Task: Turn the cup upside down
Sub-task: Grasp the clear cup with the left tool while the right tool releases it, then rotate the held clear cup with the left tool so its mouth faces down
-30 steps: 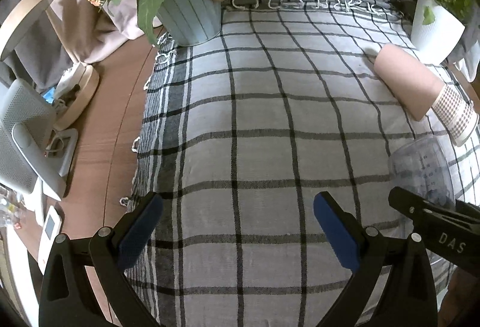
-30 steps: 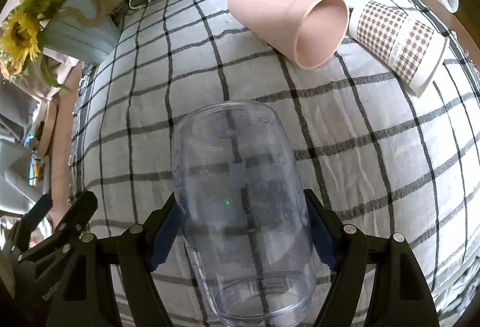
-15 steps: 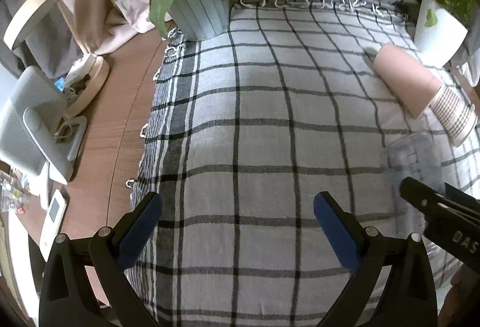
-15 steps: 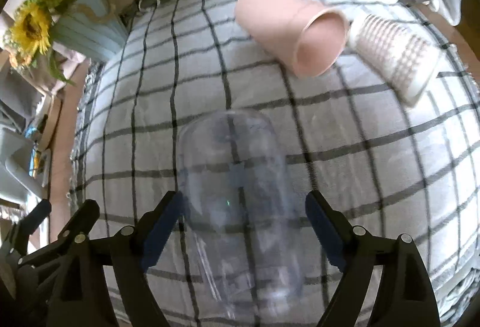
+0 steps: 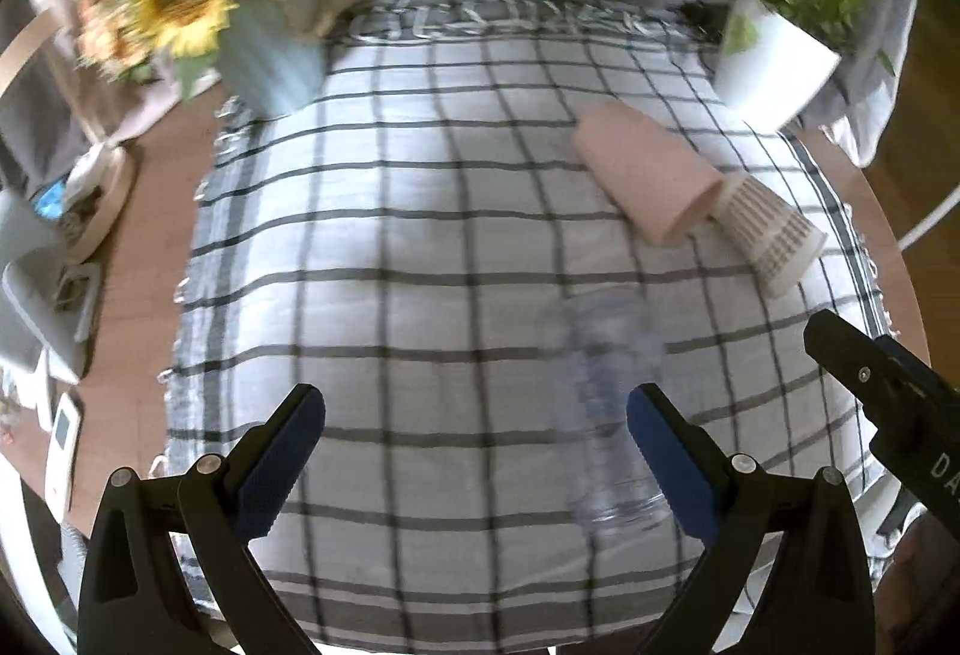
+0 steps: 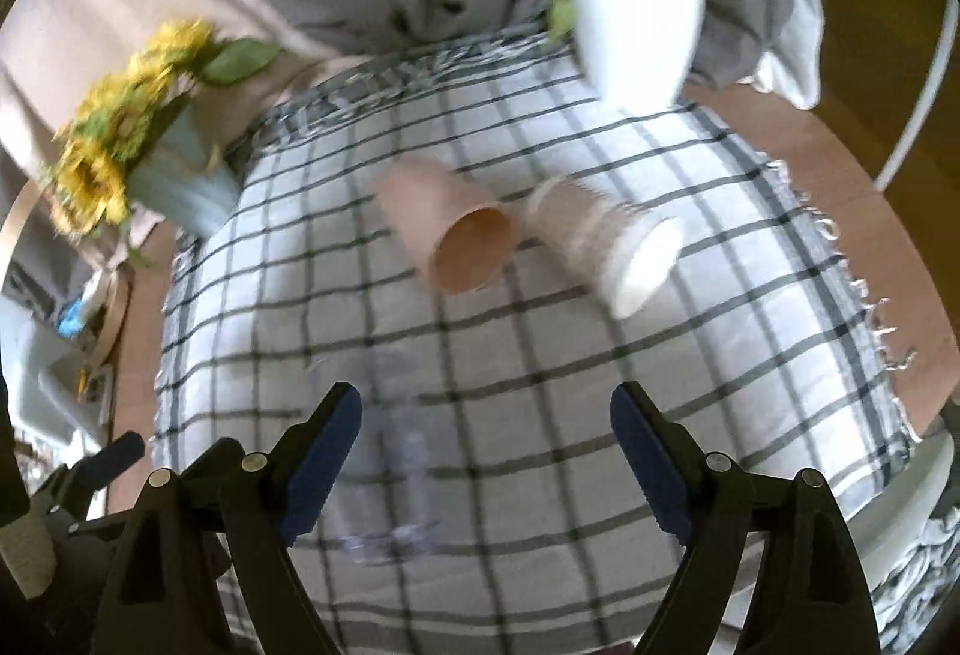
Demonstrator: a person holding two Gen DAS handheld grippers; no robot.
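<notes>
A clear plastic cup (image 5: 603, 403) stands on the checked cloth (image 5: 420, 247), wide end down and base up, blurred by motion. It also shows in the right wrist view (image 6: 390, 451), just right of my right gripper's left finger. A pink cup (image 6: 447, 232) and a patterned paper cup (image 6: 606, 241) lie on their sides further back. My left gripper (image 5: 477, 451) is open and empty; the clear cup is beside its right finger. My right gripper (image 6: 486, 445) is open and empty, raised above the cloth.
A sunflower pot (image 5: 264, 36) stands at the back left of the cloth and a white plant pot (image 5: 774, 54) at the back right. The brown table (image 5: 150, 211) shows left of the cloth, with white devices (image 5: 42, 295) on it.
My right gripper opened, let go of the clear cup and pulled back and up. The cup now stands alone on the cloth. My left gripper also moved back.
</notes>
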